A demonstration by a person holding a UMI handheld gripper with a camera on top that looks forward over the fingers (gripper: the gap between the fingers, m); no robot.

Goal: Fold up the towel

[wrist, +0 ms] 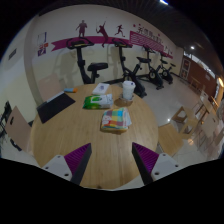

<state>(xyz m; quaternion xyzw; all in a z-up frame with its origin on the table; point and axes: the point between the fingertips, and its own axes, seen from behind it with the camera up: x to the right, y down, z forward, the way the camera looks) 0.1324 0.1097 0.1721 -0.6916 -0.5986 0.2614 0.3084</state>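
A folded towel (116,121) with pale coloured stripes lies on the round wooden table (70,135), beyond my fingers and a little right of centre. My gripper (112,162) is open and empty, held above the near part of the table, well short of the towel. Its two purple pads (78,158) stand wide apart with bare wood between them.
A green and white packet (98,101) and a white cup (128,90) stand at the table's far side. A dark mat (55,107) lies at the left. Chairs (14,128) stand left and right (190,117). Exercise bikes (148,70) stand by the back wall.
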